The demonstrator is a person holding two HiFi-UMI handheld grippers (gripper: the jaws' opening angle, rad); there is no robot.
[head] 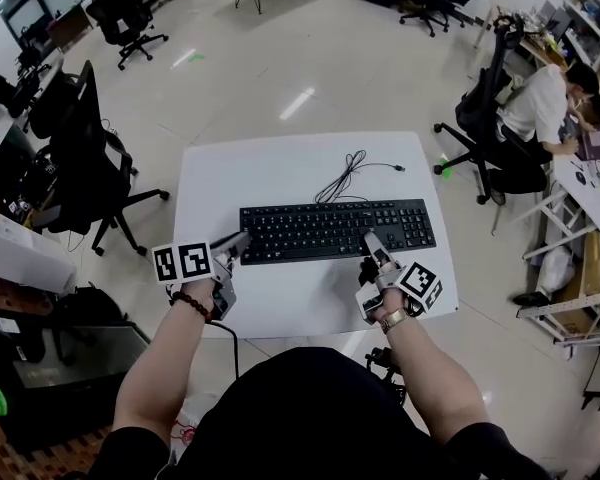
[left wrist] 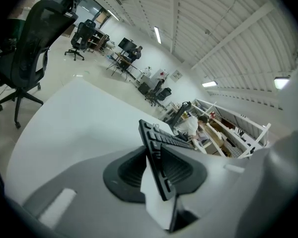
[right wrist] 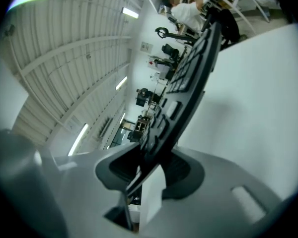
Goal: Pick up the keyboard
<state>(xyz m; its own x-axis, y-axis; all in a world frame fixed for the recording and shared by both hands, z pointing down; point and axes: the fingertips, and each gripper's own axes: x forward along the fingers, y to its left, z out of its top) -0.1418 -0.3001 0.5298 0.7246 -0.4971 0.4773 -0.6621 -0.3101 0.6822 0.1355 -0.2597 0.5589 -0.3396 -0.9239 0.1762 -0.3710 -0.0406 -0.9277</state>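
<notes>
We held the black keyboard (head: 337, 230) by its near edge at the middle of the white tabletop (head: 280, 173): our left hand-held gripper (head: 238, 244) was clamped on its left corner, our right hand-held gripper (head: 372, 244) gripped the edge further right, and its cable (head: 345, 175) lay looped behind it

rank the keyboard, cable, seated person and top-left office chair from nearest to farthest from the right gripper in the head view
1. keyboard, between the jaws of the right gripper
2. cable, behind the keyboard
3. seated person, far right
4. office chair, top left
</notes>
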